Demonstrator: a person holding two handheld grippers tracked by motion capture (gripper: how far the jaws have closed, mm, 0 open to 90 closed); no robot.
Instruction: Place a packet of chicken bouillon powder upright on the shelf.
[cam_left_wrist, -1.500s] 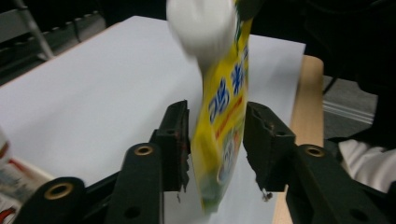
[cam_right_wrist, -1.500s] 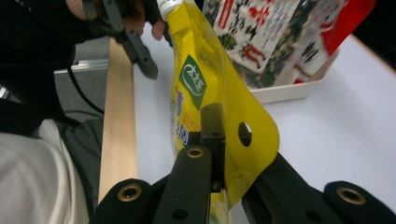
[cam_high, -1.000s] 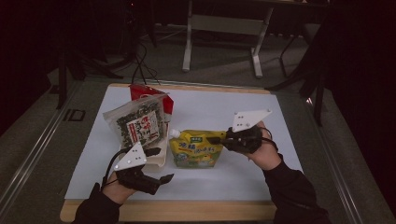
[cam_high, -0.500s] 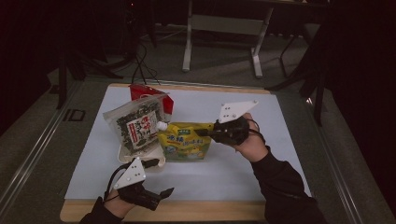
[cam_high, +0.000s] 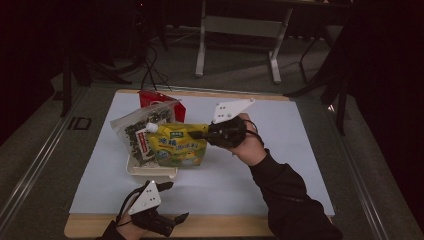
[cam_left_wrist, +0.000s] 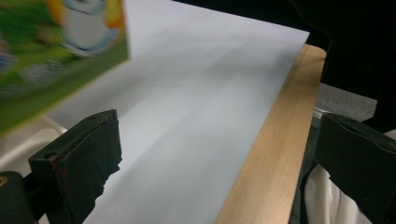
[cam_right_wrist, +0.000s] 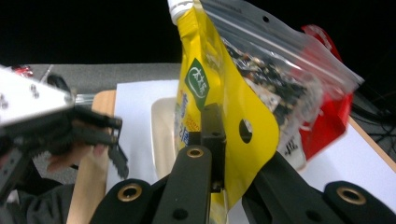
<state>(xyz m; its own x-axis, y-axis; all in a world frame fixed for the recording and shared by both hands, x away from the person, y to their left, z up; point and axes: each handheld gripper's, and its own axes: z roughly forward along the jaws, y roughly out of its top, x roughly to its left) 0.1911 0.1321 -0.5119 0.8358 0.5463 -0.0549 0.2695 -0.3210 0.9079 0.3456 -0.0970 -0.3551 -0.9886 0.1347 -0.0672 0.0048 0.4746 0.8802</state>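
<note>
My right gripper (cam_high: 198, 134) is shut on the right edge of a yellow spouted pouch (cam_high: 177, 146) and holds it upright above a white tray (cam_high: 150, 173). In the right gripper view the jaws (cam_right_wrist: 215, 140) clamp the pouch (cam_right_wrist: 224, 88) beside its punched hole. Behind it leans a clear zip bag of dark flakes (cam_high: 136, 131) (cam_right_wrist: 280, 79), with a red packet (cam_high: 161, 100) (cam_right_wrist: 329, 116) farther back. My left gripper (cam_high: 176, 201) stands open near the table's front edge with nothing between its jaws (cam_left_wrist: 224, 158). The pouch's lower corner (cam_left_wrist: 56, 51) shows blurred in the left gripper view.
A pale sheet (cam_high: 280, 150) covers the wooden table, whose bare front edge (cam_left_wrist: 275, 140) runs right under the left gripper. The tray (cam_right_wrist: 163, 135) sits left of centre. Dark floor, cables and a metal stand (cam_high: 237, 30) lie beyond the far edge.
The right gripper has carried the yellow pouch leftward and over the tray, up against the zip bag. The left gripper has drawn back from the tray and sunk to the table's front edge.
</note>
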